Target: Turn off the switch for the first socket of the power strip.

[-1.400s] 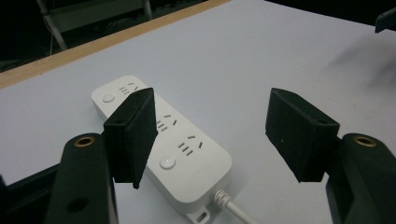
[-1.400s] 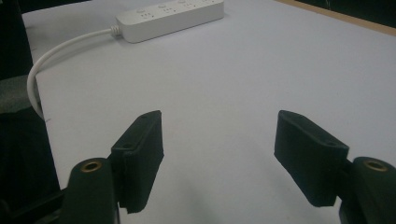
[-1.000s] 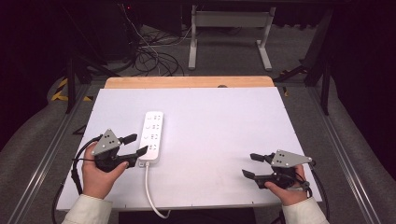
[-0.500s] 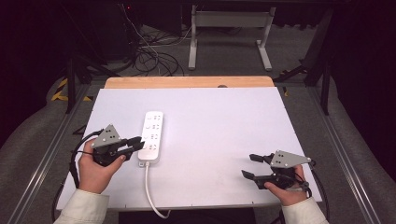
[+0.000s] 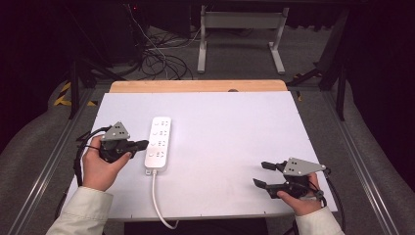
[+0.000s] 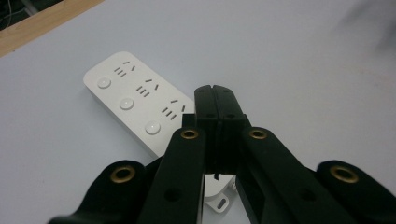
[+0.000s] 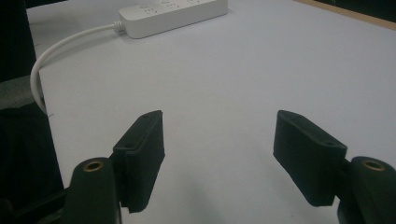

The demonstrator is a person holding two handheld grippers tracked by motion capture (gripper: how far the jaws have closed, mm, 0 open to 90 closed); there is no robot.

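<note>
The white power strip [image 5: 159,145] lies lengthwise on the left half of the white table [image 5: 235,132], its cord [image 5: 157,200] trailing off the near edge; the left tongs [image 5: 140,144] are pressed together with nothing between them, their tips at the strip's left edge; the right tongs [image 5: 263,174] gape wide, well apart from it, near the right corner; beyond the table a dark floor holds tangled cables [image 5: 159,58] and a grey stand [image 5: 240,34].

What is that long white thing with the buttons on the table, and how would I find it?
Look at the big white table, then go to its left half. Lying flat there is a white power strip, right beside the shut left tool. It is the only thing with a row of round buttons and plug holes, and a white cord runs from its near end off the table edge.
</note>
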